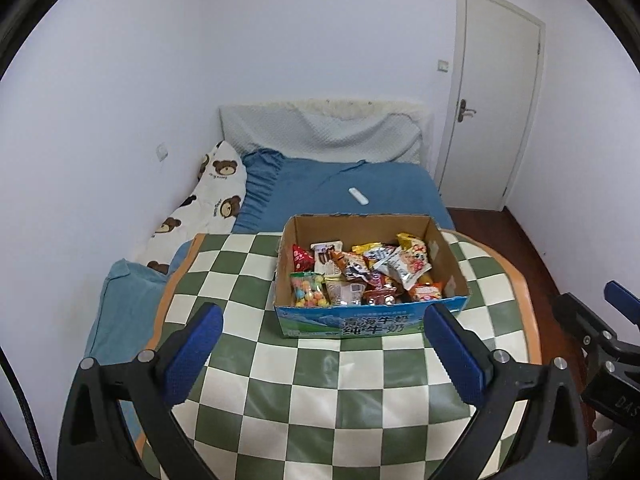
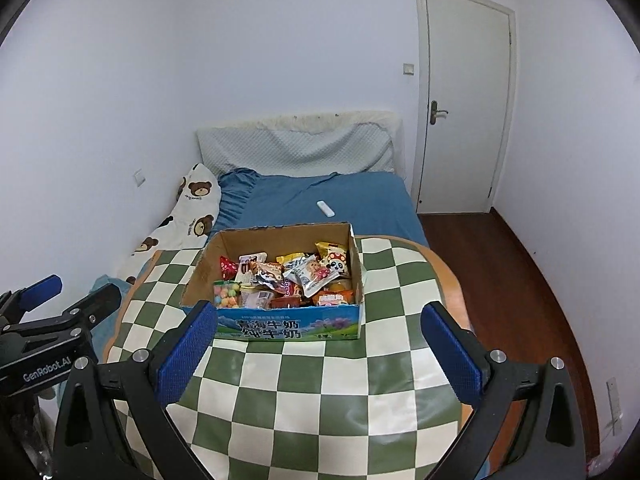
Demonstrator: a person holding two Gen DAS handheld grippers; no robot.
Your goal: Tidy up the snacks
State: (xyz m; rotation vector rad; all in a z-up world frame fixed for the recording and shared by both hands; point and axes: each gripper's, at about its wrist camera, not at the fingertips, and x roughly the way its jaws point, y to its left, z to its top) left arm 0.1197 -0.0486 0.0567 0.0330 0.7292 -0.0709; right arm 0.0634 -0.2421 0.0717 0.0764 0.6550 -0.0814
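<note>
Ahead of the left tongs (image 1: 322, 326), whose blue pads stand wide with nothing between them, a cardboard box (image 1: 360, 322) full of snack packets (image 1: 360, 276) sits on the checkered table (image 1: 320, 392). Seen from the right tongs (image 2: 316, 322), equally wide and empty, the same box (image 2: 288, 326) lies just beyond the left pad. No packet lies outside the box, so sorting looks finished or not begun; the next move means reaching forward over the near wall.

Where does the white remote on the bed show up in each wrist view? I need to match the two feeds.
Left wrist view: white remote lies on the blue sheet just above centre, beyond the snack box's far wall.
Right wrist view: white remote sits at picture centre, above the snack box.
Shared landmark: the white door, right of the bed in both.
</note>
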